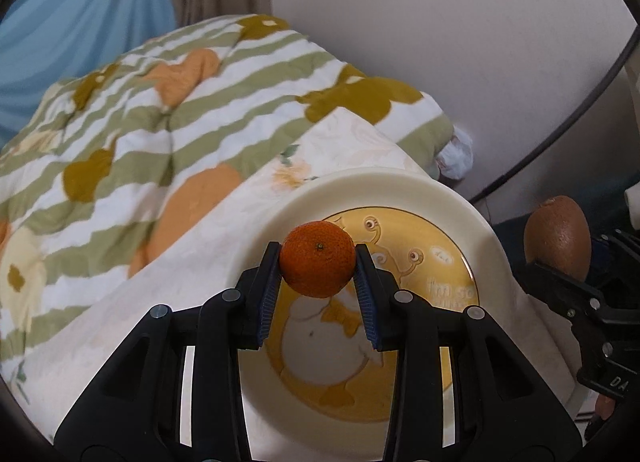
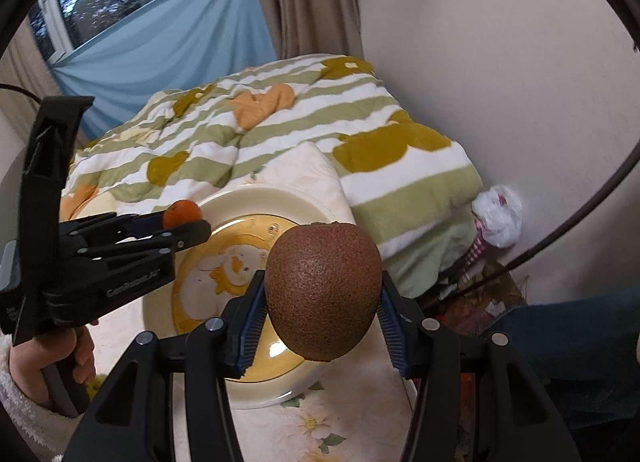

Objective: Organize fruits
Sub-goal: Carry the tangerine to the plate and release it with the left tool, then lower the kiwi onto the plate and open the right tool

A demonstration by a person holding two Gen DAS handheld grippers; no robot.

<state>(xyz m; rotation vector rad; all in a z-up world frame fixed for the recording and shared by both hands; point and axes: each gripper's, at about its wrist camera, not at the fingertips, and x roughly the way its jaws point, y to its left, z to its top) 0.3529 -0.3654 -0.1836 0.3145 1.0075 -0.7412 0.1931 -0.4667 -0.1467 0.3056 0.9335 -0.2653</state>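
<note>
My left gripper is shut on a small orange mandarin, held just above the far half of a cream plate with a yellow cartoon centre. The right wrist view shows that same left gripper at the plate's left rim with the mandarin in its tips. My right gripper is shut on a brown kiwi that hangs over the plate, near its right side. In the left wrist view the kiwi and the right gripper appear at the right edge.
The plate rests on a floral cloth. Behind it lies a green-striped quilt with orange and olive shapes. A wall, a white plastic bag and a dark cable stand at the right. A hand in a fleecy sleeve holds the left gripper.
</note>
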